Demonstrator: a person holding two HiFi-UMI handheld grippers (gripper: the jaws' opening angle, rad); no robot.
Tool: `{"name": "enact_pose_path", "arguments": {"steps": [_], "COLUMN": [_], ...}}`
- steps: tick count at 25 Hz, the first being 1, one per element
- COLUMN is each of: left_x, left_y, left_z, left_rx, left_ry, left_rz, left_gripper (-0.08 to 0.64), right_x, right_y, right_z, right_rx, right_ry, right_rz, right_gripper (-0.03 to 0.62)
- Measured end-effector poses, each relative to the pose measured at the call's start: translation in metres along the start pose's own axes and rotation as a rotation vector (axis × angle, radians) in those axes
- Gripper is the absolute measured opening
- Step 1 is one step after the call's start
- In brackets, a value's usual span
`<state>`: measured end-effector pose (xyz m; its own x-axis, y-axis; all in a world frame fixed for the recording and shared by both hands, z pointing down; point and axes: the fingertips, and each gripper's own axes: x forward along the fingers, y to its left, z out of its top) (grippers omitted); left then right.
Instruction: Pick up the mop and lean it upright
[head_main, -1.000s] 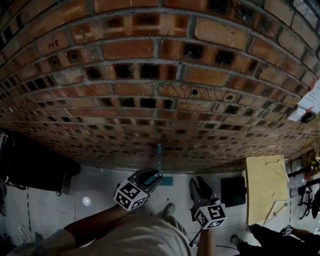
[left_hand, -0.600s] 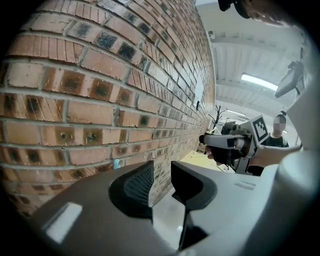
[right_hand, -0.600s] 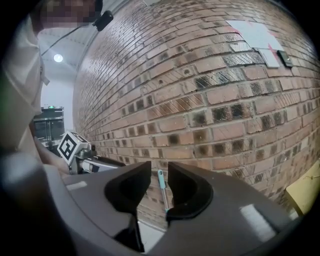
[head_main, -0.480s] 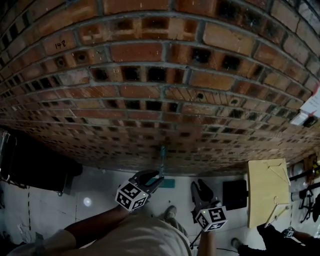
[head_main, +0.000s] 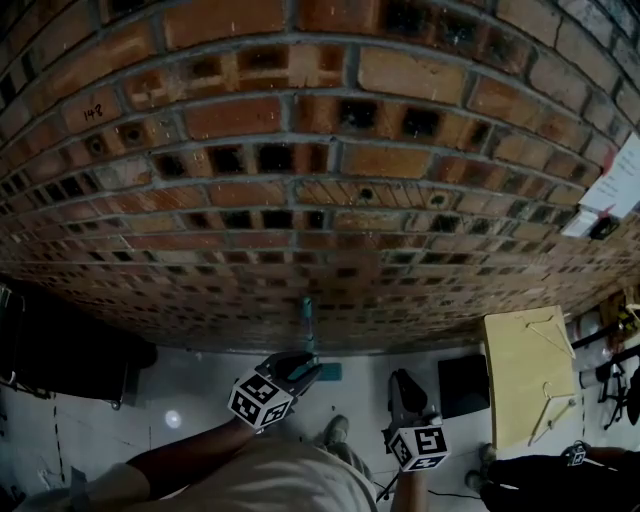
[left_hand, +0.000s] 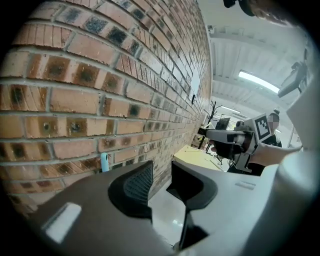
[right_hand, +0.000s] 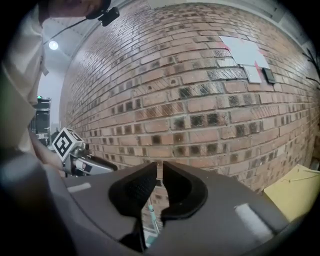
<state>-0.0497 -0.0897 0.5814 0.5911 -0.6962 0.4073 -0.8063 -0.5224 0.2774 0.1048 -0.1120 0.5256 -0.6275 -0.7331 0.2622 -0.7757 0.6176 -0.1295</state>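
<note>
The mop stands upright against the brick wall (head_main: 300, 200). Its thin teal handle (head_main: 308, 318) rises from the teal head (head_main: 329, 372) on the floor. My left gripper (head_main: 303, 369) is at the foot of the handle. Its jaws have just been opening, and in the left gripper view (left_hand: 162, 167) there is a clear gap with nothing in it. The handle's tip (left_hand: 104, 162) shows just left of the jaws. My right gripper (head_main: 404, 385) hangs to the right, away from the mop. Its jaws (right_hand: 159, 167) are together, with the handle (right_hand: 149, 214) seen far beyond them.
A yellow board (head_main: 525, 375) lies at the right, with a dark box (head_main: 465, 382) beside it. A black object (head_main: 60, 345) sits at the wall's foot on the left. Papers (head_main: 612, 192) hang on the wall. Another person (head_main: 540, 482) is at the lower right.
The left gripper's jaws have parted and let go of the mop handle, which stays leaning on the wall. The right gripper has drifted slightly sideways.
</note>
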Motion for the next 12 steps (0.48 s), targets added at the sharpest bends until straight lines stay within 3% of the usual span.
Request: {"name": "enact_pose_path", "arguments": {"steps": [12], "left_x": [0.063], "left_y": [-0.069], "left_z": [-0.01], "left_rx": [0.064], "left_ry": [0.115], "left_rz": [-0.161], "left_gripper": [0.143], "right_x": [-0.065], "right_y": [-0.06], "right_z": [-0.016], "right_rx": [0.106], "right_ry": [-0.051], "right_rz": [-0.146], "right_gripper": [0.011]}}
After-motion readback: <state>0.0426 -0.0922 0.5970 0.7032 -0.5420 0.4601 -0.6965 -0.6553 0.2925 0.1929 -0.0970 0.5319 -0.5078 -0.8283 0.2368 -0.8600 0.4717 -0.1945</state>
